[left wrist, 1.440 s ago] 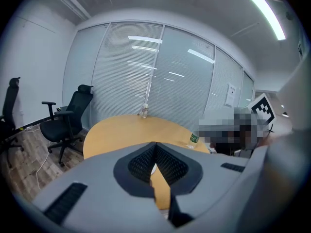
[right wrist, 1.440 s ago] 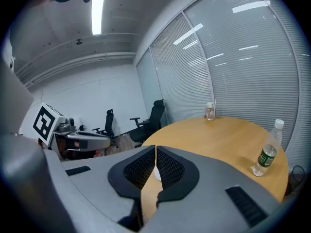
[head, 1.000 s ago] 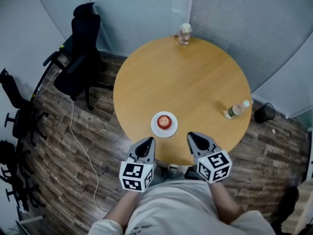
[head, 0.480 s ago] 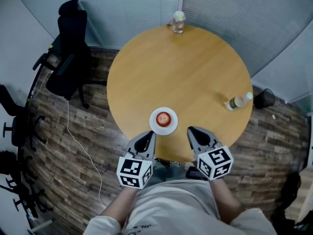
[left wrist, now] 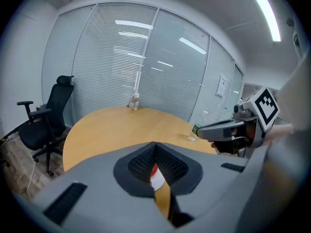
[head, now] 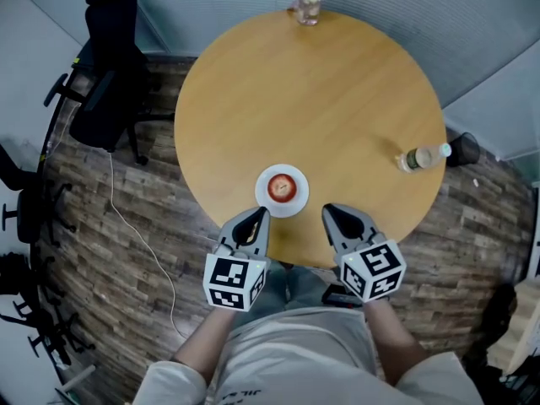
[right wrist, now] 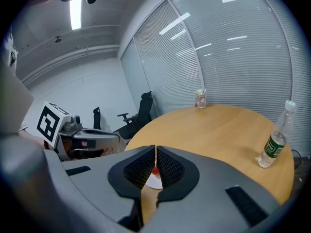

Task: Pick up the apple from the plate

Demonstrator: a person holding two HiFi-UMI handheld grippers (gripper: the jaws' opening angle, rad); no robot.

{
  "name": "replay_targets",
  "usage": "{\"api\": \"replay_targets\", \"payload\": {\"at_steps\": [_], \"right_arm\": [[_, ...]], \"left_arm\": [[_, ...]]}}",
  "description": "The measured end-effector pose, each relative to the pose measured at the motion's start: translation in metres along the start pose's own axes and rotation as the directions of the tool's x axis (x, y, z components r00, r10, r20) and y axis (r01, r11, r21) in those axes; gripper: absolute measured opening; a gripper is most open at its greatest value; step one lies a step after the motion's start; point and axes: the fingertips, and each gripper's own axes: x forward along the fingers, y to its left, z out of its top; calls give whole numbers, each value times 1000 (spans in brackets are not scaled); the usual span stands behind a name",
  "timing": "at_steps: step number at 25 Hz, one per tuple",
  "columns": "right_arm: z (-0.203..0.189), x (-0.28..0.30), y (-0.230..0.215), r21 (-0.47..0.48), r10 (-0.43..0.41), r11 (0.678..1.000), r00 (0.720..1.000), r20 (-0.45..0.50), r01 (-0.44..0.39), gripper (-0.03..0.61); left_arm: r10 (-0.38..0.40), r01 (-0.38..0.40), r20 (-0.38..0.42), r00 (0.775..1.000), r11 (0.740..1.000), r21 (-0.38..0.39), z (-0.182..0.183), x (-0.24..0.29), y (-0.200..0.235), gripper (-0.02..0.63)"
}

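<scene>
A red apple (head: pixel 282 187) sits on a small white plate (head: pixel 262 196) near the front edge of the round wooden table (head: pixel 321 91). My left gripper (head: pixel 257 216) hovers just short of the plate's left front, jaws shut and empty. To the plate's right front, the right gripper (head: pixel 330 213) is also shut and empty. In the left gripper view only a sliver of the apple (left wrist: pixel 153 169) and plate (left wrist: pixel 157 179) shows past the closed jaws. The right gripper view gives the same narrow glimpse of the apple (right wrist: pixel 154 171) and plate (right wrist: pixel 154 181).
A glass jar (head: pixel 309 3) stands at the table's far edge and a water bottle (head: pixel 421 158) near its right edge. Black office chairs (head: pixel 105 91) stand on the wooden floor at left, with a white cable (head: pixel 139 247) trailing. A dark bin (head: pixel 462 148) sits at right.
Both grippers have sunk a little, still shut, keeping their places in front of the plate. The head view has shifted, so the table sits higher in the picture. The apple has not moved.
</scene>
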Motion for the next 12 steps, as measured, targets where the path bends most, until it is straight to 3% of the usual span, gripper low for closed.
{"api": "replay_targets", "payload": {"at_steps": [12], "right_arm": [[-20,23,-2,25,10,1000,999,-52,-9,32]], "left_arm": [[18,-16,-85,996,999,31,-35,40,20,5]]}}
